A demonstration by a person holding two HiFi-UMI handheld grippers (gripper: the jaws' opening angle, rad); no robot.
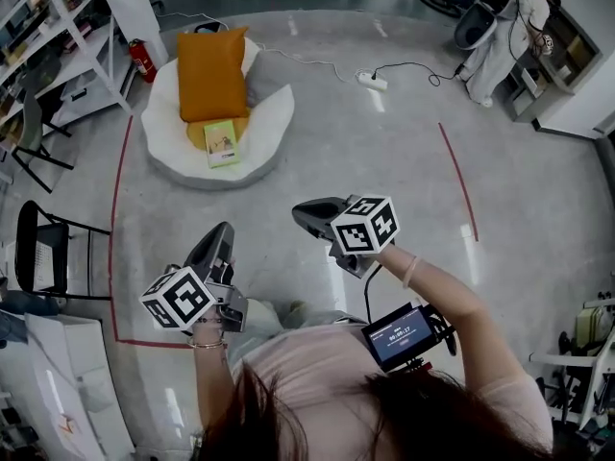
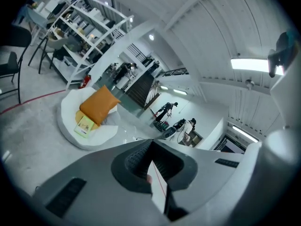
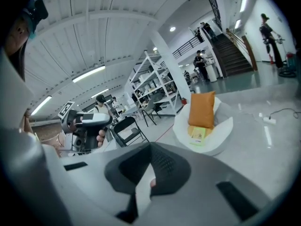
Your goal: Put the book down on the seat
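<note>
The book (image 1: 222,144), a flat green-and-yellow rectangle, lay face up on the seat (image 1: 173,166), a round, white, soft-walled lounger. It sat just in front of an upright orange pillow (image 1: 211,73) and well apart from both grippers, across glossy grey floor. Around the seat stood white metal shelving (image 1: 67,27), a red fire extinguisher (image 1: 142,60), a black folding chair (image 1: 34,248), red floor tape (image 1: 113,219) and a white power strip (image 1: 373,81) on its dark cable. The left gripper (image 1: 223,230) and right gripper (image 1: 306,214) each had their ribbed dark pads closed together, holding nothing.
</note>
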